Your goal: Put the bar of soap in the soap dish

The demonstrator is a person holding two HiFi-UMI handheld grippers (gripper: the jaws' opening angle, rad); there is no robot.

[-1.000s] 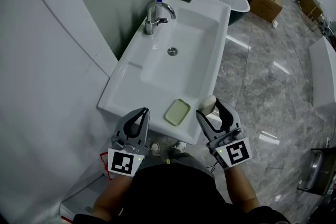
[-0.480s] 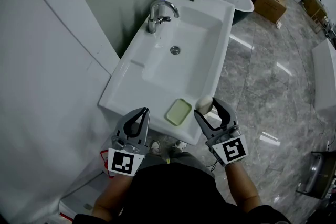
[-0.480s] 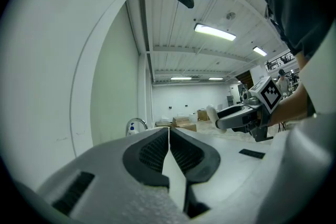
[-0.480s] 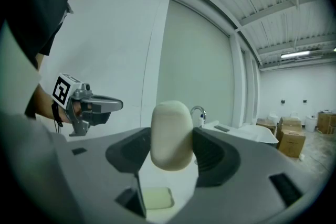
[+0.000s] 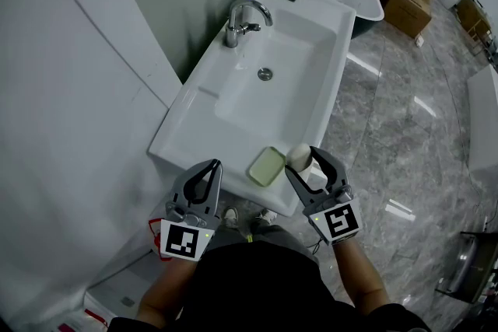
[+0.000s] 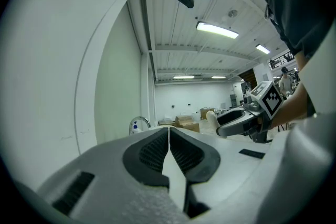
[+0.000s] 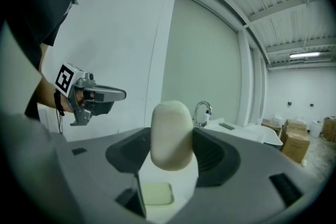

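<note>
- Grey veined stone floor [image 5: 389, 120], glossy, lies open to the right of the right gripper [image 5: 305, 161] and beyond it.
- Pale wall [image 5: 93, 50] runs close along the left of the left gripper [image 5: 213, 166], leaving little room on that side.
- White ceramic washbasin [image 5: 180, 138], long and rectangular, stretches away ahead of both grippers. Its flat near ledge lies under the right gripper's tips. Its right edge drops to the floor and its left edge follows the wall. The sunken bowl ahead is bare.
- Left gripper: jaws pressed together with nothing between them. It is held off the basin's near left corner, apart from the right gripper.
- Right gripper: jaws stand wide, with both pads pressing on the sides of the bar of soap [image 7: 170, 134].
- Soap dish [image 5: 266, 166]: pale green, shallow, rectangular with rounded corners. It sits on the near ledge, just left of the right gripper's tips, between the two grippers and nearer the right one. In the right gripper view it shows below the soap, between the jaws.
- Bar of soap: cream-white, matt and smooth, an oblong with a rounded end. It stands on end in the right gripper and pokes out past the fingertips. It is over the ledge just right of the dish, not in it.
- Chrome faucet [image 5: 245, 21] stands far ahead at the basin's left rim.
- Round drain [image 5: 265, 74] sits in the bowl, well ahead of both grippers.
</note>
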